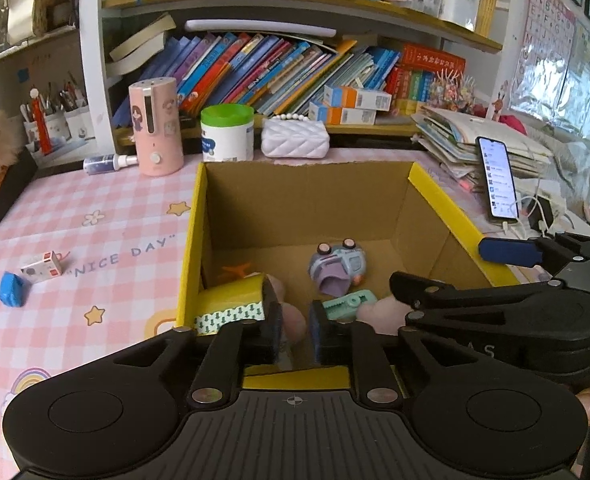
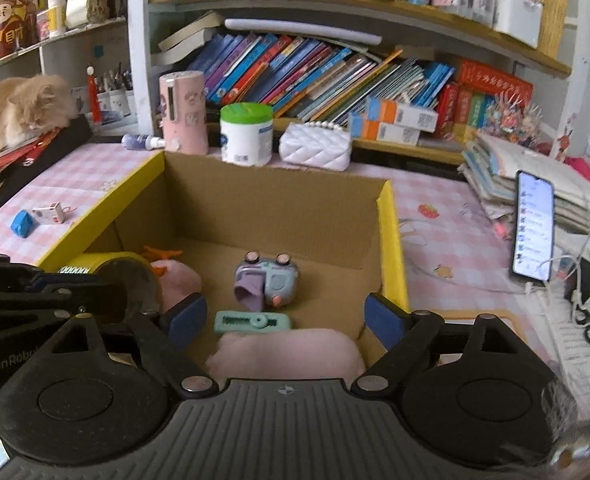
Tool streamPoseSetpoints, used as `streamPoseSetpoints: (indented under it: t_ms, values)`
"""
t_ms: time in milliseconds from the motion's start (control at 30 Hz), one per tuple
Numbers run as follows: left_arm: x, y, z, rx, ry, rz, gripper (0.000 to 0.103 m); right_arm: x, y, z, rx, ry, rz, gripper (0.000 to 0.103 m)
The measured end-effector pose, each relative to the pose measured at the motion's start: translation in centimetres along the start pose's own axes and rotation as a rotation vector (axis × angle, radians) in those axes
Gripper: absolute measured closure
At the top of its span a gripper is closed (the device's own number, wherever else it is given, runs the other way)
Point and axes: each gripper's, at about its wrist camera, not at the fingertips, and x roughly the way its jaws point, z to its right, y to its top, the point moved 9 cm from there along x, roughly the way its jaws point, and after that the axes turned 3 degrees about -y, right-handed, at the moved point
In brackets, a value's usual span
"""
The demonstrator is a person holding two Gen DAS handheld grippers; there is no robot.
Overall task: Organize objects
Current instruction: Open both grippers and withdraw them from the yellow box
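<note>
The cardboard box (image 1: 307,208) stands on the bench, and both grippers hang over its near edge. The left gripper (image 1: 295,330) has its jaws nearly together, with something pale between them that cannot be made out, so whether they grip it is unclear. The right gripper (image 2: 283,318) has jaws wide apart, holding nothing.

In the box lie a toy camera (image 2: 267,280), a mint comb-like tool (image 2: 253,322), a yellow tape roll (image 2: 111,270) and pink plush (image 2: 287,350). A blue block (image 1: 11,289) and small white carton (image 1: 43,267) remain near the bench's left edge (probably next).

The two grippers sit close together and could collide. The plush is partly hidden by both grippers.
</note>
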Motion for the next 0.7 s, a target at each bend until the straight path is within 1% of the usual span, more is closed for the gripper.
streamPoseSetpoints:
  t_ms: [100,167,200,267,333,400,500,567,700]
  values:
    - [-0.8,0.5,0.7,0.013,-0.005,0.027,0.061,-0.6,0.4,0.8,0.023,-0.024,0.024,0.018]
    - [-1.6,0.9,0.5,0.022,0.049,0.063,0.018,-1.2,0.5,1.6,0.055,-0.048,0.040,0.017]
    - [-2.0,1.2,0.5,0.026,0.059,0.083,0.014,-1.4,0.6,2.1,0.071,-0.063,0.045,0.017]
    - [-2.8,1.5,0.4,0.026,0.044,0.113,0.014,-1.9,0.5,2.9,0.103,-0.074,0.056,0.017]
    - [-3.2,1.5,0.1,0.018,0.051,0.115,0.014,-2.6,0.4,3.5,0.138,-0.089,0.068,0.017]
    - [-3.7,1.5,-0.2,0.022,0.083,0.123,0.014,-3.3,0.1,3.7,0.159,-0.109,0.075,0.017]
    - [-4.9,1.3,-0.9,0.058,0.163,0.146,0.013,-4.7,-0.1,3.4,0.187,-0.130,0.096,0.017]
    - [-5.6,1.0,-1.6,0.071,0.197,0.159,0.013,-5.8,-0.2,3.0,0.203,-0.143,0.113,0.017]
    - [-7.4,0.2,-4.1,0.035,0.250,0.183,0.013,-7.6,-0.4,1.5,0.210,-0.153,0.138,0.017]
